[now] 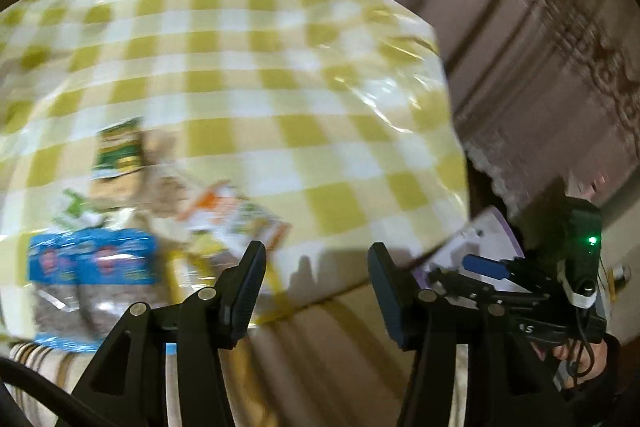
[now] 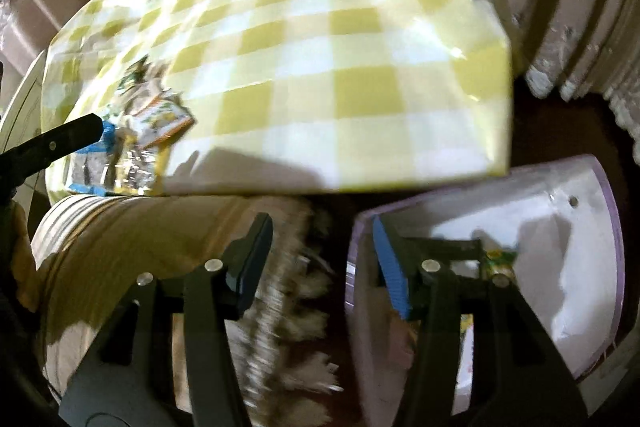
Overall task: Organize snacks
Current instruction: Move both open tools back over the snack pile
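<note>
Both claws, left gripper [image 1: 316,291] and right gripper [image 2: 320,267], released and empty; snack packets [image 1: 120,235] heaped on checked table [image 1: 304,75], white bin [image 2: 560,251] nearly bare, sorting barely begun.

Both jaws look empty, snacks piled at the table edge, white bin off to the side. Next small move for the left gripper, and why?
Probably bring the left gripper down toward the snack pile and close on the blue packet. Its jaws stand open with nothing between them, the packets still lie on the checked tablecloth, and the white bin under the right gripper holds little so far.
</note>
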The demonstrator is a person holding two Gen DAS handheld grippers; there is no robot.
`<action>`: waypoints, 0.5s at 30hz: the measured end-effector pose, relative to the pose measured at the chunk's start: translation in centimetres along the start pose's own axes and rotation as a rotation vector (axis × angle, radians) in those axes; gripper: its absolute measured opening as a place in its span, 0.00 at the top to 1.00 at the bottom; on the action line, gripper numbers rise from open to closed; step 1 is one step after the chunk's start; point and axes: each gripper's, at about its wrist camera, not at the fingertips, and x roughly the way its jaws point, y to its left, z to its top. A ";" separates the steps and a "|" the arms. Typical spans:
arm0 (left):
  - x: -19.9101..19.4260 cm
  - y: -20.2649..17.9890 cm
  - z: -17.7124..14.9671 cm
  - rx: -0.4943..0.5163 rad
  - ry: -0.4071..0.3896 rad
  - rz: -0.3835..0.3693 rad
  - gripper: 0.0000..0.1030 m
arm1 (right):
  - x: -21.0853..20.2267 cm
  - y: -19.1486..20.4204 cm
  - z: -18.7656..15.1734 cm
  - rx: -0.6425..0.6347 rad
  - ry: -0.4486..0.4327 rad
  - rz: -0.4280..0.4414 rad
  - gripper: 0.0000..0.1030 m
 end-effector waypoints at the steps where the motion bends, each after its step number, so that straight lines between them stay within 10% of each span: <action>1: -0.3 0.9 -0.2 -0.015 -0.007 0.013 0.46 | 0.2 0.5 0.3 -0.007 0.000 0.005 0.44; 15: -1.7 11.5 1.1 -0.184 -0.060 0.155 0.43 | 3.6 8.4 4.3 -0.145 0.017 0.097 0.39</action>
